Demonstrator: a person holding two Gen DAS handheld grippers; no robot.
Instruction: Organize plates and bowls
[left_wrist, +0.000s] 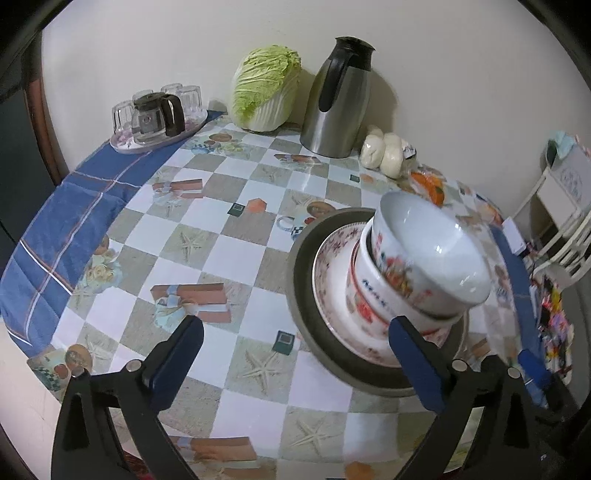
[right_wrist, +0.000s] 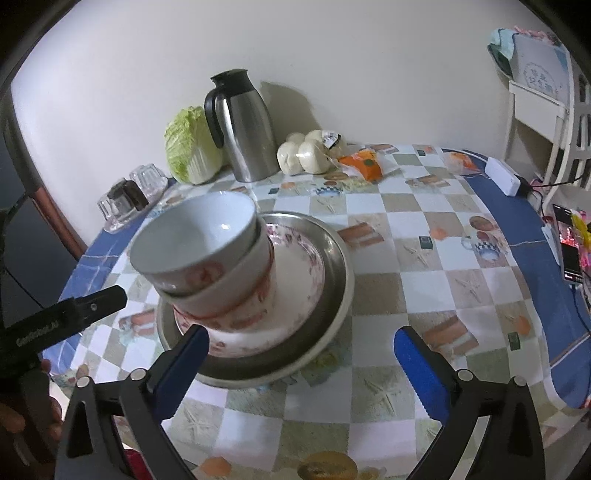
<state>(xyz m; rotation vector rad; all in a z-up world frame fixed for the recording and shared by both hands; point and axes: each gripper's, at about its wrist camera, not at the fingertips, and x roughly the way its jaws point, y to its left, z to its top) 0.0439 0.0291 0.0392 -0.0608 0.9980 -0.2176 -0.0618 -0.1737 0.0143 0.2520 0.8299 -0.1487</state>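
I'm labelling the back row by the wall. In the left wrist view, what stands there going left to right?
Tray of glass cups with a glass pot → napa cabbage → steel thermos jug → bag of white buns.

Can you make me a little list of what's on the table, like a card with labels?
stack: top bowl inside a second bowl, on a flowery plate, on a metal plate
top bowl: tilted, not level
left gripper: open, holding nothing
right gripper: open, holding nothing
by the wall: cabbage, metal jug, bag of white buns
far corner: tray with glass cups and a small glass pot
table cover: checked cloth
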